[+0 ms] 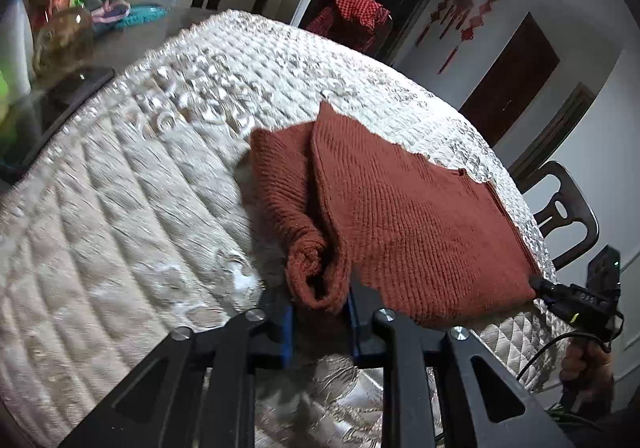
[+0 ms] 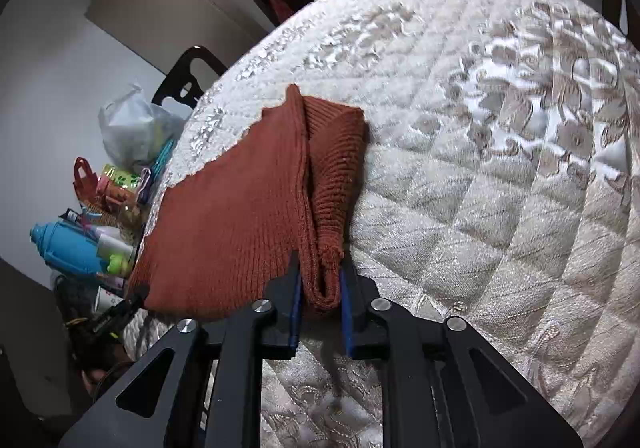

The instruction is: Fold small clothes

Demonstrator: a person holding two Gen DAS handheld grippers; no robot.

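A rust-red knitted sweater [image 1: 404,216] lies folded on the quilted cream tablecloth [image 1: 120,208]. My left gripper [image 1: 320,302] is shut on the sweater's near corner, where a rolled sleeve hangs between the blue pads. My right gripper [image 2: 320,296] is shut on the opposite near corner of the sweater [image 2: 224,216], with a folded sleeve between its pads. The right gripper's tip also shows in the left wrist view [image 1: 538,284] at the sweater's far corner. The sweater's near edge is held a little above the cloth.
Dark chairs [image 1: 568,208] stand around the round table, one draped with a red checked cloth [image 1: 352,16]. Plastic bags, bottles and a blue container [image 2: 68,248] crowd the table's side past the sweater. A dark phone-like object [image 1: 68,96] lies at the cloth's edge.
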